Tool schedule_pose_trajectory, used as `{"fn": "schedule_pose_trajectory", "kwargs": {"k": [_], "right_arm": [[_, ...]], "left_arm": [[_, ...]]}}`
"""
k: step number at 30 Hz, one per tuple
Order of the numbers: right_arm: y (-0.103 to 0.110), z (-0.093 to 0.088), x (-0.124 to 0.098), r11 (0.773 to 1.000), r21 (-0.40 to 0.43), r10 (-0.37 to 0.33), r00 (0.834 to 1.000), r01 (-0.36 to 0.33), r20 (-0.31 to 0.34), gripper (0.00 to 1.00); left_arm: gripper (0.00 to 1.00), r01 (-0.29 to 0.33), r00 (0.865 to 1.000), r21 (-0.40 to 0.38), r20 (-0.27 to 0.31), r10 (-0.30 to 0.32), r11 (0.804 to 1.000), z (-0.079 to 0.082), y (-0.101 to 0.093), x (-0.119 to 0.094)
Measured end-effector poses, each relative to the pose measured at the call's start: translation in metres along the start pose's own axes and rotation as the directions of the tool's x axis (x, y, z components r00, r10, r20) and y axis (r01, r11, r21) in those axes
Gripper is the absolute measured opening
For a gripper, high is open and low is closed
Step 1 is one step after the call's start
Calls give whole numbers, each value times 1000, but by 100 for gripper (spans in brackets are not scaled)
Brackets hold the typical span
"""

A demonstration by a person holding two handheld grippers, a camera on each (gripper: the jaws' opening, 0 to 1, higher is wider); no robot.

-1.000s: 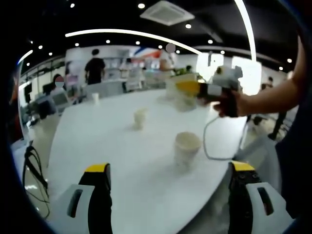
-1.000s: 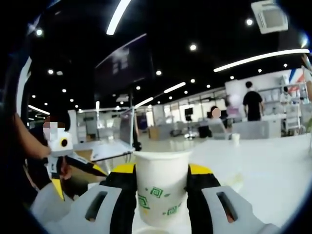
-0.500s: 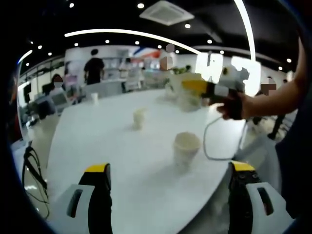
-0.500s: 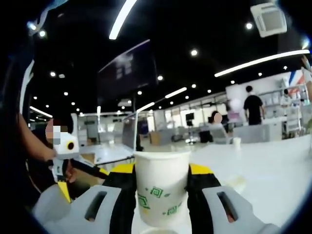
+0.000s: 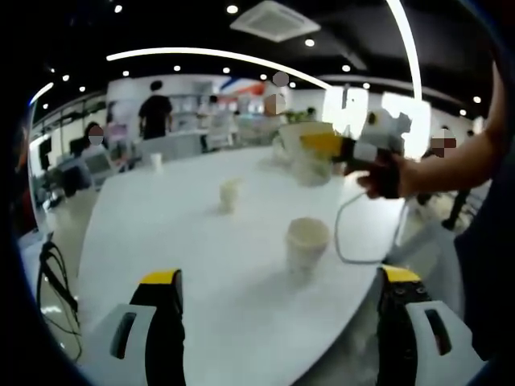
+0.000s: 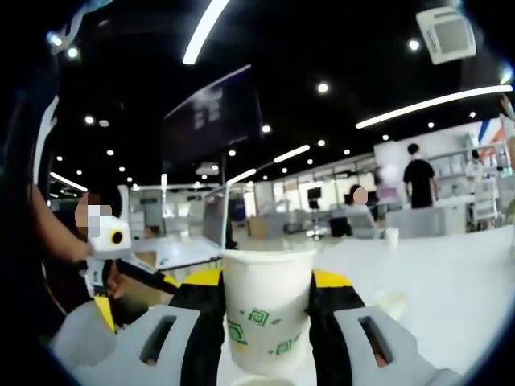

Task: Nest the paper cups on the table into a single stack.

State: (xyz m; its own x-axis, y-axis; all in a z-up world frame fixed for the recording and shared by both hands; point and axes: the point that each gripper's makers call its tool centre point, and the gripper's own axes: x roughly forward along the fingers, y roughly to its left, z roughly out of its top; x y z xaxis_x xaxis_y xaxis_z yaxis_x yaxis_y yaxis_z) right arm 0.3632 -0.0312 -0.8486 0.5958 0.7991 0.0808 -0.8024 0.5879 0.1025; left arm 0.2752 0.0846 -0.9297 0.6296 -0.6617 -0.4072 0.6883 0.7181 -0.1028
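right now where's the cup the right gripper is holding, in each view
Left gripper view: the held cup shows upper right of centre, above the table, at the tip of the right gripper coming in from the right.
Right gripper view: the cup stands upright at bottom centre, clamped between the two jaws.
Shared landmark: the person in a black top standing at the far counter.

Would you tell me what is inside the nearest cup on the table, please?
In the left gripper view, the nearest cup stands upright and open on the table. Just below its rim, the inner wall looks bare; the bottom is hidden by the near wall.
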Motion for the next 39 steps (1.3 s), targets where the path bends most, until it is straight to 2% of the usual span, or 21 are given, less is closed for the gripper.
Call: {"fn": "schedule_pose_trajectory", "kwargs": {"k": [14,23,39], "right_arm": [[4,-31,1,1000,14,6,999,-5,-43,37],[1,-39,2,1000,19,1,998,0,-55,38],[-4,-65,0,999,42,-21,996,25,-87,38]], "left_arm": [[98,7,1000,7,-11,-7,1000,-1,0,1],[98,9,1000,8,-12,-8,1000,-1,1,1],[98,10,1000,2,-17,-10,1000,-2,1,2]]}}
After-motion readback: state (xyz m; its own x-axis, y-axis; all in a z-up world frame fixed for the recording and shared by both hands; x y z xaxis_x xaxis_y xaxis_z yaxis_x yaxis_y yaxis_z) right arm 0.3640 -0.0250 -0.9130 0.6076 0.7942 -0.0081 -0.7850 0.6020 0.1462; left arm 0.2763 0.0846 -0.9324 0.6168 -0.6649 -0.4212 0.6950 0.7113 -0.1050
